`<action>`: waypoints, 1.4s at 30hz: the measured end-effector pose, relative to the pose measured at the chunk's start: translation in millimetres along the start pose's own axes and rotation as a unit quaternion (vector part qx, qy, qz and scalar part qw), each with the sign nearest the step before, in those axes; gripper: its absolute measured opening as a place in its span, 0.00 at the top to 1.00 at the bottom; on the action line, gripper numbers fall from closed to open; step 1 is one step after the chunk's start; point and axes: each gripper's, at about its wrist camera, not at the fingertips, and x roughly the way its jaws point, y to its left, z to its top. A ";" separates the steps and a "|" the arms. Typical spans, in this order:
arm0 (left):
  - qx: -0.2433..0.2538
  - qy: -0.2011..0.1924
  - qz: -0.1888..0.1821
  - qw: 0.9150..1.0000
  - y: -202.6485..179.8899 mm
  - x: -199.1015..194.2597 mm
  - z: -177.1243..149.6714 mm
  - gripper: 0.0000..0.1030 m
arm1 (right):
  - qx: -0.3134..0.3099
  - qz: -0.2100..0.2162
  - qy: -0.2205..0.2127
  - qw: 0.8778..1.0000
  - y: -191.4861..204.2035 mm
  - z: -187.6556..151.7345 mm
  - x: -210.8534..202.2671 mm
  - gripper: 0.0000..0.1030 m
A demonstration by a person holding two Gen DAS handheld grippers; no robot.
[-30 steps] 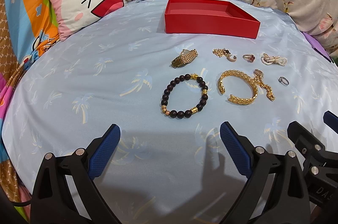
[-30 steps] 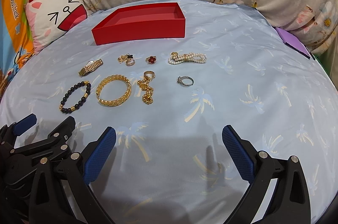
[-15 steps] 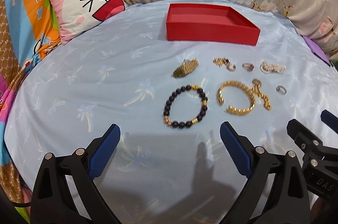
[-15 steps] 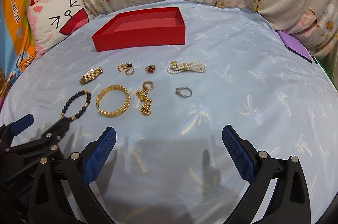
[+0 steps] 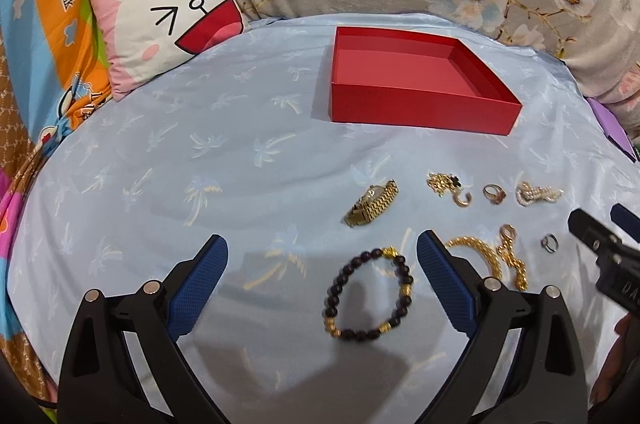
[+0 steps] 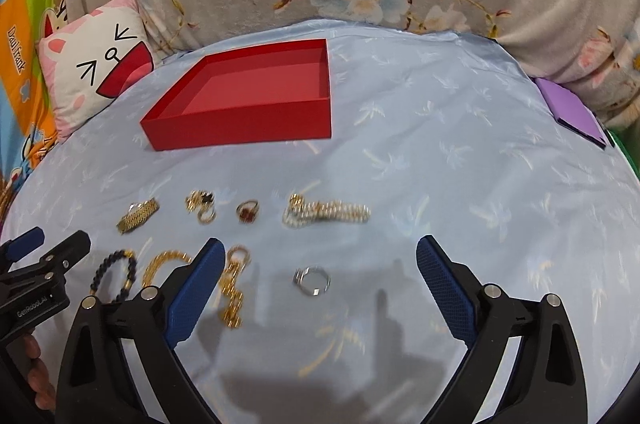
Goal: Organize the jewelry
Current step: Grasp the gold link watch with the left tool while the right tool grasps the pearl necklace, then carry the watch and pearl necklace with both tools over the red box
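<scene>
1. While both grippers are held above the bed, the jewelry is seen laid out in two rows on the blue sheet, in front of the empty red box, which lies beyond the far row.
2. The left gripper is shown with its jaws spread wide and nothing between the pads; the beaded bracelet lies on the sheet just ahead, toward the right-hand jaw and apart from both.
3. The right gripper is likewise shown with jaws wide, although they have just been closing slightly; nothing is pinched. The silver ring lies flat on the sheet between the two jaws, a little left of centre, touching neither.
4. The relation on which the next move is judged to turn: the silver ring is nearer the right hand, the beaded bracelet nearer the left. A descent of the spread jaws around either piece would be called for.
5. The gold chain is laid with its long axis running toward the camera, just beside the left-hand jaw of the right gripper; the pearl strand runs crosswise in the far row, and the gold watch lies on a diagonal.
6. No piece has yet been placed in the red box.
</scene>
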 end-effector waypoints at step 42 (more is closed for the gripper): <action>0.021 0.060 -0.084 0.994 -20.3 64.8 19.0 0.83 | 0.011 0.077 0.077 0.994 -14.2 1.8 52.4 0.89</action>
